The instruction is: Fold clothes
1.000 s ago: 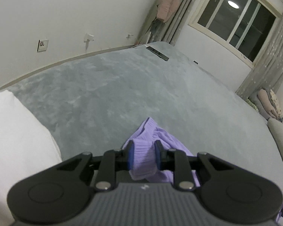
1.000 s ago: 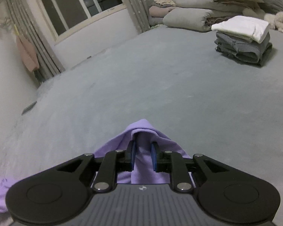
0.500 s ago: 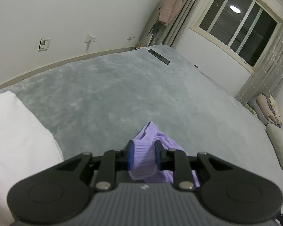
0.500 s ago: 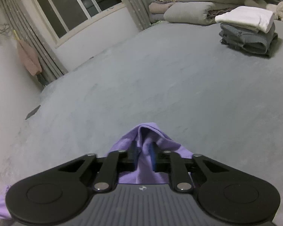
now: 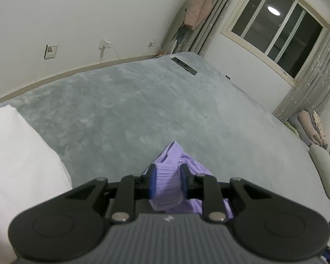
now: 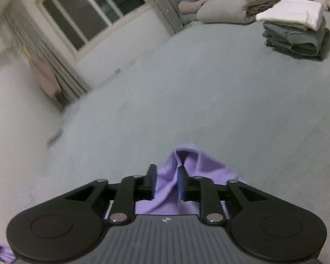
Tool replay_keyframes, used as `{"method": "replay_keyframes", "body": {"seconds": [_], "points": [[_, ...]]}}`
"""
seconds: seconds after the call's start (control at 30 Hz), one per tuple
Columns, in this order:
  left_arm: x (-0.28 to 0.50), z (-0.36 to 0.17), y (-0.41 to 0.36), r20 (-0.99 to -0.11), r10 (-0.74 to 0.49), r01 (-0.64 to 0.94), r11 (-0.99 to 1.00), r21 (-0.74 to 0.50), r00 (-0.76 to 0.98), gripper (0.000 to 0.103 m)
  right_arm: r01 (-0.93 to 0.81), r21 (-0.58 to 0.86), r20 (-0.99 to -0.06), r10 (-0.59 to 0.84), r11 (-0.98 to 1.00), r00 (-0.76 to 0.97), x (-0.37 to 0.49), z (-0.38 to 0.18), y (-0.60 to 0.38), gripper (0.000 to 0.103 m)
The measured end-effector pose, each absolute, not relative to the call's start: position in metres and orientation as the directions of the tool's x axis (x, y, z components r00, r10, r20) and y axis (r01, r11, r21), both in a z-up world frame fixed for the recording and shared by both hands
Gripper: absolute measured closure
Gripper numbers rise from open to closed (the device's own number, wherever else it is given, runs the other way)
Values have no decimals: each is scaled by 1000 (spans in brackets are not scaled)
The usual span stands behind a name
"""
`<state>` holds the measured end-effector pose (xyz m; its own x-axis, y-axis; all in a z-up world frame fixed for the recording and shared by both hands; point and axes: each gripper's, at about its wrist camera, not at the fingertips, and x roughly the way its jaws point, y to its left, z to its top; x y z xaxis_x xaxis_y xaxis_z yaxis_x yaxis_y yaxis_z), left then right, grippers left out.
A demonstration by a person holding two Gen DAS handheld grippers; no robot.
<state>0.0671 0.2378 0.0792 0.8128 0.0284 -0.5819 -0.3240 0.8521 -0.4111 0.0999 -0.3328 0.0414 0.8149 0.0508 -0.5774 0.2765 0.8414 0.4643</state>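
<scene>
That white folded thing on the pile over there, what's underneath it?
Under the white folded cloth sit folded grey garments, stacked on the grey bed cover. How many pieces the stack holds, and anything tucked between them, cannot be seen.

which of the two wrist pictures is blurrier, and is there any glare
Right wrist view: blurred throughout, the window and folded stack smeared. Left wrist view: sharp, fisheye bends the wall edge; the ceiling lamp reflection glares in its dark window.

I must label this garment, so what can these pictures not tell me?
- Left wrist view: purple garment mostly hidden behind the left gripper; its type unclear.
- Right wrist view: blurred; right gripper jaws just opened further, grip uncertain.
- Left wrist view: dark flat object, too small to identify.
</scene>
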Motion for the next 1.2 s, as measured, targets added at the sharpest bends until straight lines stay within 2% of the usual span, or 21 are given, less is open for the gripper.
{"method": "replay_keyframes", "body": {"seconds": [0.1, 0.13, 0.17, 0.2, 0.3, 0.43, 0.57, 0.67, 0.87, 0.97, 1.0, 1.07, 1.13, 1.2], "points": [[68, 78, 238, -585, 28, -327, 851, -412, 810, 83, 266, 382, -620, 32, 885, 784, 111, 30, -316, 82], [69, 78, 237, -587, 28, -327, 851, -410, 809, 83, 268, 363, -630, 23, 893, 776, 114, 26, -313, 85], [70, 77, 236, -588, 29, -327, 852, -408, 808, 83, 277, 347, -632, 5, 896, 775, 115, 24, -312, 96], [70, 77, 235, -590, 29, -328, 853, -406, 807, 83, 286, 338, -629, -11, 897, 778, 115, 23, -311, 100], [70, 77, 237, -585, 23, -327, 847, -419, 810, 83, 293, 334, -588, -44, 896, 807, 112, 30, -317, 100], [68, 79, 241, -576, 15, -326, 836, -441, 817, 83, 261, 374, -474, -59, 890, 878, 97, 57, -321, 101], [64, 85, 246, -547, -10, -307, 818, -486, 837, 83, 169, 439, -253, -59, 882, 966, 63, 121, -317, 101], [61, 89, 247, -542, -5, -305, 822, -480, 840, 83, 142, 406, -204, -62, 903, 977, 41, 157, -309, 101], [58, 91, 252, -583, -16, -319, 825, -467, 812, 83, 207, 409, -331, -67, 889, 941, 3, 134, -312, 101], [54, 90, 250, -618, 7, -325, 856, -403, 786, 83, 257, 287, -355, -147, 923, 923, -33, 139, -298, 101], [53, 89, 251, -628, 3, -323, 859, -397, 778, 83, 262, 297, -377, -140, 918, 916, -46, 134, -299, 101], [50, 84, 253, -648, -9, -319, 865, -387, 762, 83, 286, 315, -444, -126, 905, 887, -62, 112, -302, 101], [49, 80, 252, -666, -26, -309, 872, -379, 745, 83, 321, 260, -528, -145, 910, 837, -66, 86, -304, 100], [49, 77, 251, -677, -41, -302, 874, -380, 735, 82, 295, 248, -564, -110, 923, 818, -57, 76, -303, 100]]}}
